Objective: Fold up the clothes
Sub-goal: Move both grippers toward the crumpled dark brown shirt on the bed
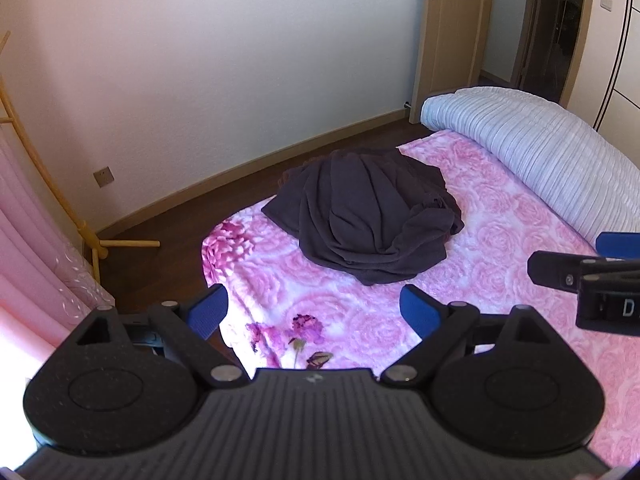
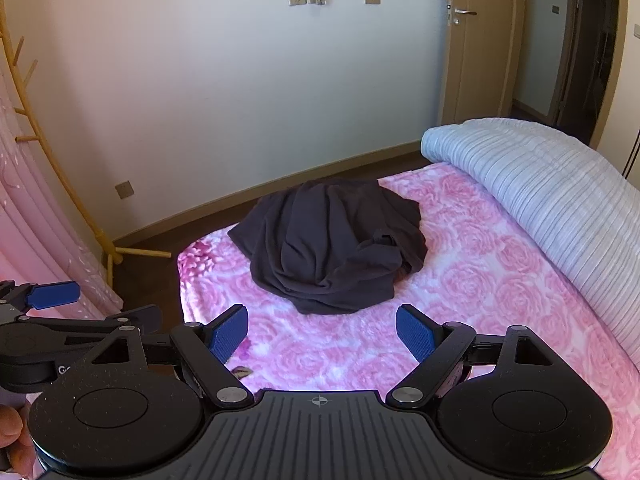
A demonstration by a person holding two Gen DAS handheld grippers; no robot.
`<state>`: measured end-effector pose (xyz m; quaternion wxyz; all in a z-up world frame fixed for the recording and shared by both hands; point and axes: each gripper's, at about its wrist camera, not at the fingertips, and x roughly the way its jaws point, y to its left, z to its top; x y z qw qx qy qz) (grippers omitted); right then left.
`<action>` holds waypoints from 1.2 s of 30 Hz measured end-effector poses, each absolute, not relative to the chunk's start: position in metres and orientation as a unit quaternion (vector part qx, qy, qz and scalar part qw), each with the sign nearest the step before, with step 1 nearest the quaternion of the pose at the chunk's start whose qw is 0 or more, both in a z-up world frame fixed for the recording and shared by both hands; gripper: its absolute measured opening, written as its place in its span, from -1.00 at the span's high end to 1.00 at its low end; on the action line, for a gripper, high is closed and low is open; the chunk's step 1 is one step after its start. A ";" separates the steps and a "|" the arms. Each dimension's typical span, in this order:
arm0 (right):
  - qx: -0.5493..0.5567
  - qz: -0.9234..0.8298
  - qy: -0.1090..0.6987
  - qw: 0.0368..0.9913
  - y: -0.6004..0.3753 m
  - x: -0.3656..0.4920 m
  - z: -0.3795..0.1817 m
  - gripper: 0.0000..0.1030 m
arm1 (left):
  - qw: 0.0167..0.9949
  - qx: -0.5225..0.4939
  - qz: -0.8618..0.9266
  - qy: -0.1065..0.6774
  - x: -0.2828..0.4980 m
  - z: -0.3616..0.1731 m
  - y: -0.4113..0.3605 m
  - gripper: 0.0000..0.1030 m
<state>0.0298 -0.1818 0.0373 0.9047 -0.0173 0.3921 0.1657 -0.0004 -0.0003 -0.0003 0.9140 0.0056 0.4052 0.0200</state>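
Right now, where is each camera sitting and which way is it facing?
Left wrist view: sits on the left tool, looks forward and down over the bed at the dark garment; own blue fingers spread open, right tool's tip at the right edge.
Right wrist view: sits on the right tool, aimed at the same heap; own fingers open, the left tool and a bit of a hand at the left edge.
Shared: garment, pink floral bed, rolled striped quilt, wall and door.
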 end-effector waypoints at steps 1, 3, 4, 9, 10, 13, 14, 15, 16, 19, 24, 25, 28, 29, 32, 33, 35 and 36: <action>-0.017 0.166 0.392 0.905 -0.181 0.030 0.036 -0.63 | 0.914 0.005 0.021 0.406 -0.001 -0.001 -0.001 -0.77; -0.017 0.167 0.391 0.905 -0.181 0.031 0.035 -0.63 | 0.913 0.003 0.022 0.408 -0.002 -0.002 -0.002 -0.77; -0.017 0.167 0.391 0.905 -0.180 0.031 0.034 -0.63 | 0.912 0.002 0.022 0.409 -0.003 -0.002 -0.002 -0.77; -0.018 0.168 0.389 0.905 -0.178 0.033 0.030 -0.63 | 0.910 -0.003 0.025 0.413 -0.006 -0.005 -0.005 -0.77; -0.018 0.169 0.389 0.905 -0.178 0.033 0.029 -0.63 | 0.909 -0.003 0.025 0.415 -0.004 -0.004 -0.003 -0.77; -0.020 0.171 0.389 0.905 -0.179 0.035 0.025 -0.63 | 0.908 -0.005 0.025 0.417 0.004 -0.009 0.003 -0.77; -0.020 0.171 0.390 0.905 -0.180 0.035 0.025 -0.63 | 0.909 -0.004 0.025 0.417 0.003 -0.008 0.002 -0.77; -0.021 0.172 0.390 0.904 -0.180 0.036 0.025 -0.63 | 0.909 -0.004 0.026 0.416 0.003 -0.007 0.001 -0.77; -0.022 0.172 0.391 0.904 -0.180 0.037 0.025 -0.63 | 0.909 -0.004 0.026 0.416 0.003 -0.007 0.001 -0.77; -0.023 0.173 0.393 0.903 -0.180 0.039 0.026 -0.63 | 0.909 -0.002 0.027 0.416 0.003 -0.006 -0.002 -0.77; -0.024 0.173 0.395 0.902 -0.182 0.043 0.026 -0.63 | 0.909 -0.001 0.025 0.417 0.003 -0.006 -0.007 -0.77; -0.024 0.174 0.396 0.902 -0.183 0.044 0.025 -0.63 | 0.909 0.000 0.025 0.417 0.003 -0.006 -0.008 -0.77; -0.023 0.175 0.396 0.901 -0.186 0.044 0.024 -0.63 | 0.909 0.002 0.024 0.416 0.002 -0.007 -0.012 -0.77; -0.023 0.175 0.396 0.901 -0.187 0.045 0.024 -0.63 | 0.909 0.003 0.023 0.416 0.002 -0.007 -0.014 -0.77; -0.022 0.175 0.397 0.901 -0.190 0.045 0.023 -0.63 | 0.909 0.005 0.023 0.416 0.003 -0.007 -0.017 -0.77; -0.021 0.175 0.397 0.901 -0.191 0.045 0.023 -0.63 | 0.909 0.006 0.023 0.416 0.003 -0.007 -0.017 -0.77; -0.020 0.175 0.398 0.900 -0.193 0.045 0.023 -0.63 | 0.909 0.007 0.024 0.417 0.003 -0.008 -0.019 -0.77; -0.019 0.175 0.398 0.900 -0.194 0.046 0.022 -0.63 | 0.908 0.007 0.024 0.417 0.003 -0.007 -0.019 -0.77</action>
